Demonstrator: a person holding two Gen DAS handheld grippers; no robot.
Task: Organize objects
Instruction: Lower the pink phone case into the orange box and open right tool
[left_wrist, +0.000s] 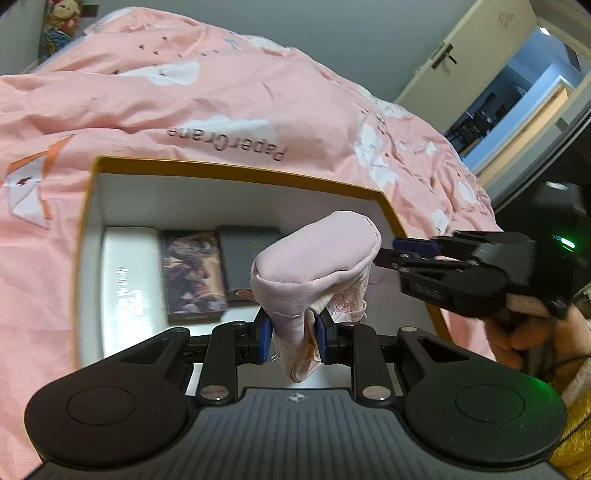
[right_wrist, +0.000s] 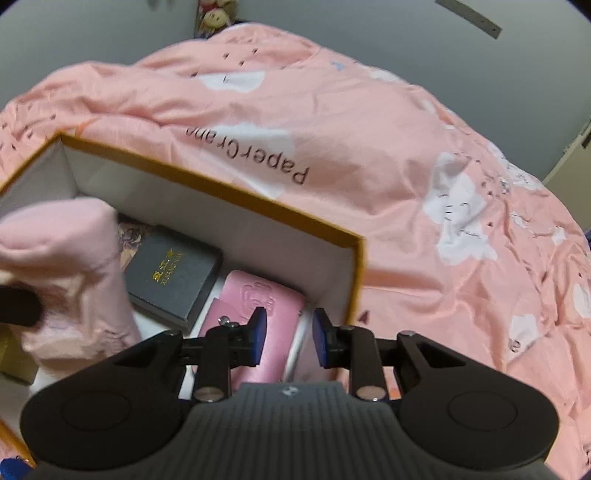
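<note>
An open box with an orange rim (left_wrist: 236, 171) and white inner walls lies on the bed. My left gripper (left_wrist: 294, 338) is shut on a pale pink cloth bundle (left_wrist: 317, 254) and holds it above the box. On the box floor lie a white case (left_wrist: 127, 280), a picture-printed box (left_wrist: 194, 273) and a dark grey box (left_wrist: 247, 254). My right gripper (left_wrist: 388, 253) points at the bundle from the right, just off its edge. In the right wrist view my right gripper (right_wrist: 288, 338) stands open with nothing between its pads, above a pink wallet (right_wrist: 255, 291) beside the dark grey box (right_wrist: 170, 277).
A crumpled pink duvet (left_wrist: 229, 92) printed with white clouds surrounds the box. A person's hand (left_wrist: 513, 339) holds the right gripper's handle. An open door (left_wrist: 461, 66) stands at the far right. A doll (left_wrist: 61, 22) sits beyond the bed's far left corner.
</note>
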